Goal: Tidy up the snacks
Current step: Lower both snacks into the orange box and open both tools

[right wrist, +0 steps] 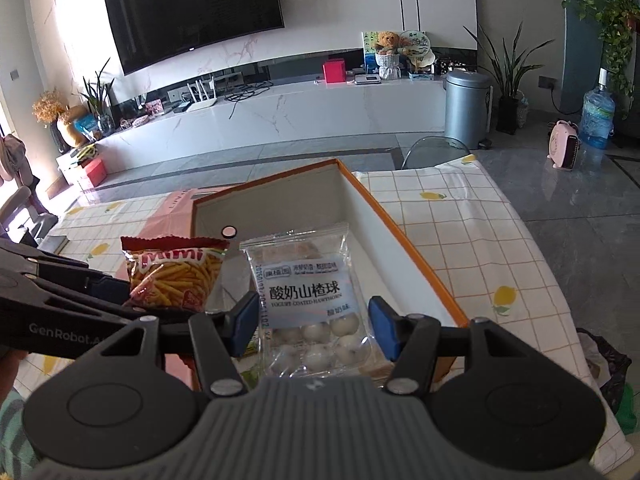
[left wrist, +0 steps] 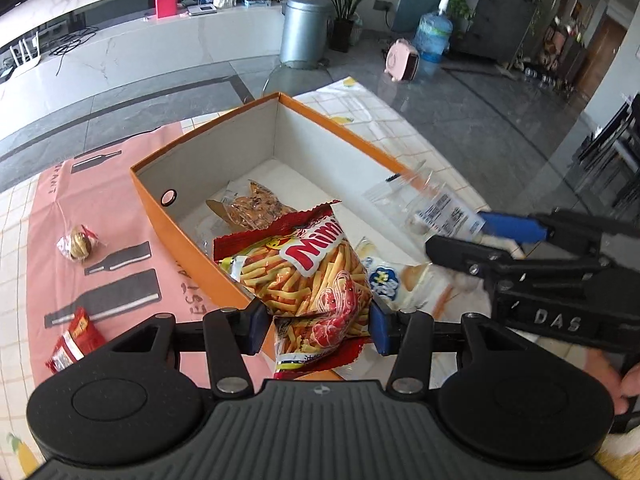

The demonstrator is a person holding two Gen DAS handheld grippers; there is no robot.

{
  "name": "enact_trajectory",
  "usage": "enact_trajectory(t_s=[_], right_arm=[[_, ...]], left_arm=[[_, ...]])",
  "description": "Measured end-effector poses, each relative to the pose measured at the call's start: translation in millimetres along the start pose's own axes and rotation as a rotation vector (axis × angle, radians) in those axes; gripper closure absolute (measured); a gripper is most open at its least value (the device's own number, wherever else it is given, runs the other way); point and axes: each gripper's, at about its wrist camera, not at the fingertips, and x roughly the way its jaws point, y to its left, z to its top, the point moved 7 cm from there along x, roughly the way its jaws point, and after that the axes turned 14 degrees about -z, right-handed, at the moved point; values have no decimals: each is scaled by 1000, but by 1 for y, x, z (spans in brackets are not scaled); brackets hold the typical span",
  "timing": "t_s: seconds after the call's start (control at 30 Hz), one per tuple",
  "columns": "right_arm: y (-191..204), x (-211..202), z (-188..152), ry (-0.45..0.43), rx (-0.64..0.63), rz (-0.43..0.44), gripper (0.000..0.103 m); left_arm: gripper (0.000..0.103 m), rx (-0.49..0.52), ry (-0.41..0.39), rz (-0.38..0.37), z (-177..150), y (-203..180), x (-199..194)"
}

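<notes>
Left gripper (left wrist: 318, 326) clamped on Mimi bag (left wrist: 308, 272), held above orange box (left wrist: 160, 208) near its front wall. Right gripper (right wrist: 314, 326) clamped on clear pouch (right wrist: 306, 296) of white balls, also over the box. Inside the box: brown snack pack (left wrist: 256, 208). On pink mat (left wrist: 100, 200) left of the box: round wrapped snack (left wrist: 78, 242) and red packet (left wrist: 74, 340).

Wall television (right wrist: 192, 12), silver bin (right wrist: 467, 109), water jug (right wrist: 597, 117), potted plant (right wrist: 509, 80)
</notes>
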Motion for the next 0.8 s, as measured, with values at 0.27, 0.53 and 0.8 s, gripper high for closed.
enact_trajectory(t_s=[0.27, 0.53, 0.8], right_arm=[[-5, 53, 20, 85, -96, 5, 46], [5, 98, 19, 180, -175, 8, 46], [24, 137, 16, 265, -251, 10, 46]], left_arm=[[47, 97, 139, -35, 11, 11, 32], [47, 174, 239, -88, 17, 27, 54], [47, 254, 295, -106, 19, 32, 71]])
